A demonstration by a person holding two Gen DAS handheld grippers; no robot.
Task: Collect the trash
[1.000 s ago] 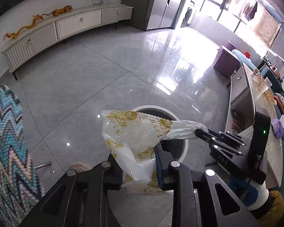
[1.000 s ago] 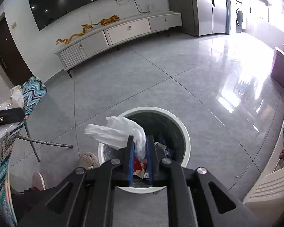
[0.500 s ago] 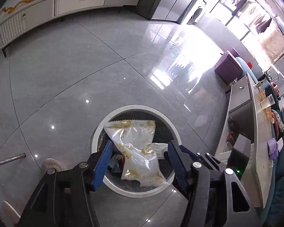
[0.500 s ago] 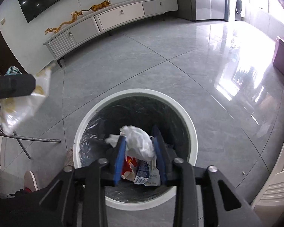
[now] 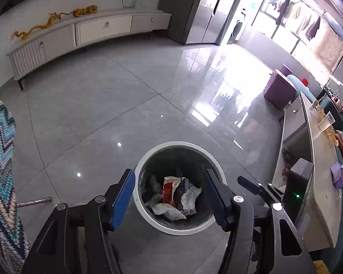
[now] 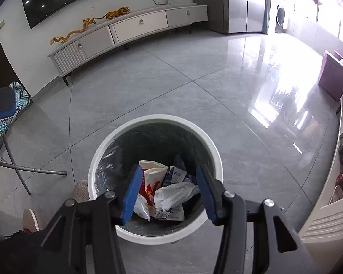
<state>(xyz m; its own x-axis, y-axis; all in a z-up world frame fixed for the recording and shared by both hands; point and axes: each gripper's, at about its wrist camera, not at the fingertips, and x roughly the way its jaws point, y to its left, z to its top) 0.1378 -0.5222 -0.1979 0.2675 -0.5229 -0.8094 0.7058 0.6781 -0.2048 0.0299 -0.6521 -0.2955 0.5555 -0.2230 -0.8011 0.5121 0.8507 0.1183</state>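
A round white trash bin [image 5: 148, 217] with a dark liner stands on the grey tile floor; it also shows in the right wrist view [image 6: 98, 159]. Inside lie a red-and-white packet [image 5: 168, 190], a crumpled white bag [image 6: 175, 194] and a clear gold-printed wrapper [image 5: 167, 212]. My left gripper [image 5: 169, 185] is open and empty above the bin, fingers spread to either side of it. My right gripper [image 6: 169, 178] is open and empty above the bin. The right gripper's tips [image 5: 251, 186] show at the right of the left wrist view.
A zigzag-patterned chair [image 5: 0, 182] with metal legs [image 6: 34, 170] stands at the left. A long white TV cabinet [image 6: 130, 29] lines the far wall. A light counter [image 5: 320, 171] runs along the right, with a purple stool [image 5: 280, 89] beyond. A person's foot [image 6: 30, 219] is at lower left.
Both grippers opened over the bin. The gold-printed wrapper fell from the left gripper and the white bag from the right gripper; both now lie in the bin.
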